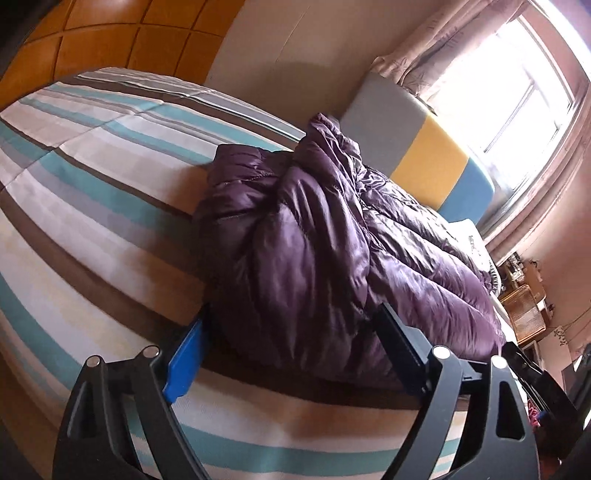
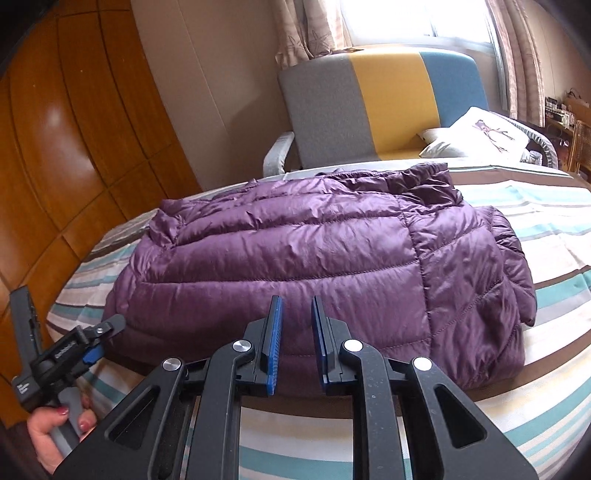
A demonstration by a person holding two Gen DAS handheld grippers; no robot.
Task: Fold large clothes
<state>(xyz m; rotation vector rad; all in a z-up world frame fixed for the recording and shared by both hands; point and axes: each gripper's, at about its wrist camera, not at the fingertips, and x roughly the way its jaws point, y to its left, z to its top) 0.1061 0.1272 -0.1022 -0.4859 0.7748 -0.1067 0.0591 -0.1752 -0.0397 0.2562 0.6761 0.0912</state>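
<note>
Fingers (image 2: 275,332) angled down — near jacket (image 2: 295,251), apart.

One purple padded jacket (image 2: 314,266) lies folded on one striped bedcover (image 2: 546,229). Two handheld grippers show: the right gripper (image 2: 297,332), and the left gripper (image 1: 291,354), held in one visible hand (image 2: 55,432). Behind the bed stands one chair (image 2: 376,99) with three colour bands: grey, yellow, blue. One white pillow (image 2: 476,136) sits beside it. One window (image 2: 406,18) has two curtains.
</note>
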